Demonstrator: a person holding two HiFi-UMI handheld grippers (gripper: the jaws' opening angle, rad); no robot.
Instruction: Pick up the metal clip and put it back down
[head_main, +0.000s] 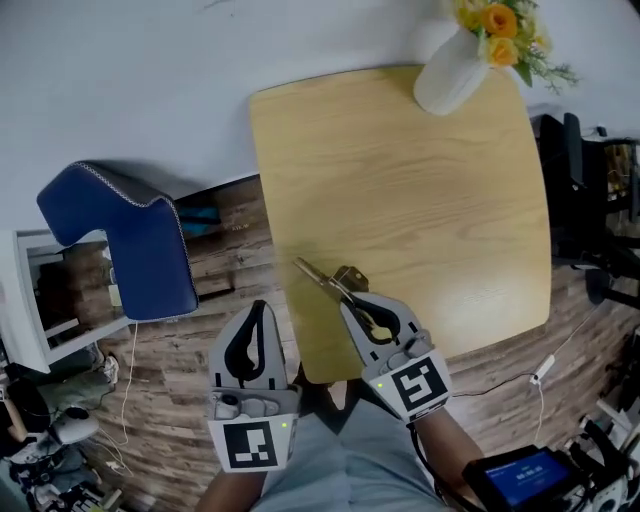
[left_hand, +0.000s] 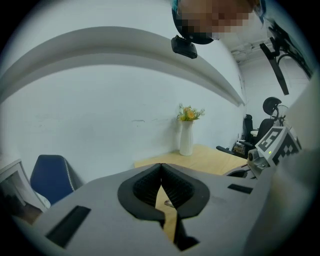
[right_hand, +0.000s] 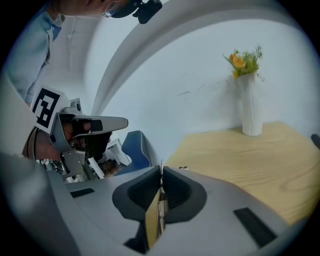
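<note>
Right claw pinching the metal clip at the desk's near edge.
The right claw (head_main: 349, 303) is clamping shut on the one metal clip (head_main: 322, 277) at the desk's (head_main: 420, 200) 6 o'clock edge, with the clip's tip pointing toward 10 o'clock. The left claw (head_main: 258, 308) is hovering off the desk at 7 o'clock, jaws together and gripping nothing. One vase (head_main: 450, 75) is standing at 1 o'clock.

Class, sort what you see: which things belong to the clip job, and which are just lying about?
Job: metal clip; right gripper, shut on it; table.
Lying about: vase of flowers; blue chair; left gripper, shut and empty.
</note>
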